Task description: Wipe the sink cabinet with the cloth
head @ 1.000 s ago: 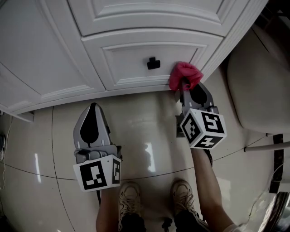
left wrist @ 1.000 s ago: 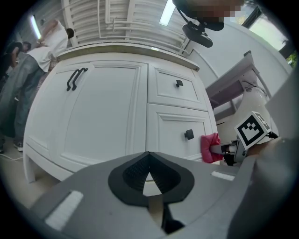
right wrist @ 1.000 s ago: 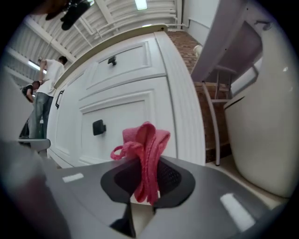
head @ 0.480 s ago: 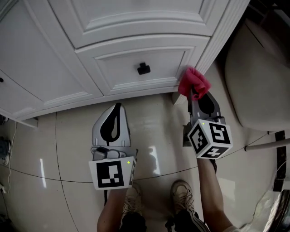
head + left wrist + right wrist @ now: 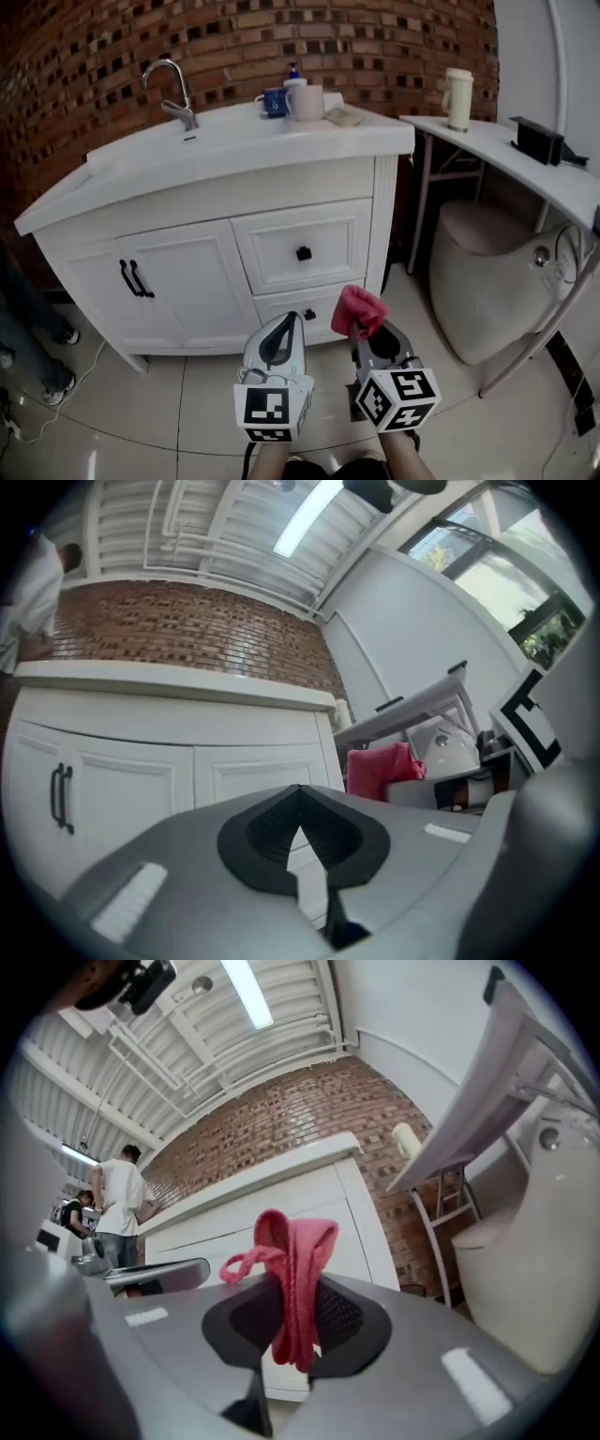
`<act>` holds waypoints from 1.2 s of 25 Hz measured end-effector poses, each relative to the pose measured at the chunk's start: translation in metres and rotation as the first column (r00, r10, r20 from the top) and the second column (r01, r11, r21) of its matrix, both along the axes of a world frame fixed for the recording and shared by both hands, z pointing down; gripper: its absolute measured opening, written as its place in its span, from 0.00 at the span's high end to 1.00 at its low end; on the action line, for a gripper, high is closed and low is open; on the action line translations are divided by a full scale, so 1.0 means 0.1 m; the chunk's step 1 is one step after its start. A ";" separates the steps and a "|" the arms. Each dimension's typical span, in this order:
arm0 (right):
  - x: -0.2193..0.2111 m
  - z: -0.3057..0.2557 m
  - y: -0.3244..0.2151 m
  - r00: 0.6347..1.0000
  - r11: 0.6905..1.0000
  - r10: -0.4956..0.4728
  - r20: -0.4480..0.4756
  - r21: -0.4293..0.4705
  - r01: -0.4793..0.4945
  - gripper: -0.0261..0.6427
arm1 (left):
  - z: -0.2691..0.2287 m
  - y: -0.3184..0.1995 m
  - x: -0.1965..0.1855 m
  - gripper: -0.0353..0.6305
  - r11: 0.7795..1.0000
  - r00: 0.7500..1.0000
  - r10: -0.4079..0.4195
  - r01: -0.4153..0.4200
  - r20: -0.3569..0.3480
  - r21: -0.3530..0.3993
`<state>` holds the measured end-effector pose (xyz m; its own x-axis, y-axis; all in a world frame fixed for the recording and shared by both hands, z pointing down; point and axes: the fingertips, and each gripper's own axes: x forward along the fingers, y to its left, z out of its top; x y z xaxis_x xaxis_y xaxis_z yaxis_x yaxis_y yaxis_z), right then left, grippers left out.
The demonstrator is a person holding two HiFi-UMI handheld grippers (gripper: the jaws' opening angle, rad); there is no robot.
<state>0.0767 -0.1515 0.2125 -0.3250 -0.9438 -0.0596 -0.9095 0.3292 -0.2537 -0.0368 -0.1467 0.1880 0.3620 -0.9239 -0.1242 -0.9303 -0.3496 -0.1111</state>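
The white sink cabinet (image 5: pixel 234 253) stands ahead, with two doors at the left and two drawers with black knobs at the right. My right gripper (image 5: pixel 361 326) is shut on a pink-red cloth (image 5: pixel 357 310), held in the air a little in front of the lower drawer (image 5: pixel 309 314). In the right gripper view the cloth (image 5: pixel 292 1279) hangs pinched between the jaws. My left gripper (image 5: pixel 286 330) hovers beside it on the left, shut and holding nothing; its own view shows the jaws (image 5: pixel 302 829) closed and the cloth (image 5: pixel 380 769) to the right.
A tap (image 5: pixel 173 89), mugs (image 5: pixel 305 101) and a bottle stand on the countertop. A toilet (image 5: pixel 487 281) sits to the right under a white shelf (image 5: pixel 506 155). A person's legs (image 5: pixel 28 319) stand at the far left; a person in white (image 5: pixel 117 1208) appears in the right gripper view.
The head view has lifted from the floor to the whole cabinet. Both grippers have pulled back from the cabinet and drawn closer together; the cloth has left the cabinet's corner.
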 end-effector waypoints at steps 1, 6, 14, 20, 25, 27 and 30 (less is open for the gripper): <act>-0.02 -0.17 0.12 1.000 1.000 0.002 -0.002 0.005 -0.002 0.87 | -0.15 0.09 -0.05 0.92 0.999 0.999 -0.030 0.030 -0.042 -0.014; -0.08 -0.59 0.63 0.995 0.994 0.079 0.061 0.073 -0.083 0.87 | -0.37 0.35 -0.14 0.92 0.986 0.980 -0.163 0.161 -0.113 -0.033; -0.21 -0.68 0.63 0.999 0.990 0.019 -0.039 0.140 -0.013 0.87 | -0.27 0.42 -0.08 0.92 0.993 0.992 -0.116 0.116 -0.052 -0.014; -0.16 -0.52 0.43 0.997 0.994 0.004 -0.078 0.111 0.004 0.87 | -0.21 0.39 -0.07 0.92 0.996 0.987 -0.093 0.091 -0.133 -0.025; -0.05 -0.28 0.38 0.995 0.999 0.017 -0.095 0.043 -0.012 0.87 | -0.28 0.37 -0.13 0.92 0.994 0.983 -0.111 0.109 -0.149 -0.022; 0.04 -0.29 0.40 0.995 0.999 0.037 -0.089 0.041 -0.033 0.87 | -0.29 0.36 -0.12 0.92 0.992 0.983 -0.123 0.121 -0.134 -0.023; 0.07 -0.42 0.38 0.991 0.995 0.059 -0.119 0.090 -0.049 0.87 | -0.32 0.32 -0.08 0.92 0.993 0.984 -0.121 0.121 -0.131 -0.014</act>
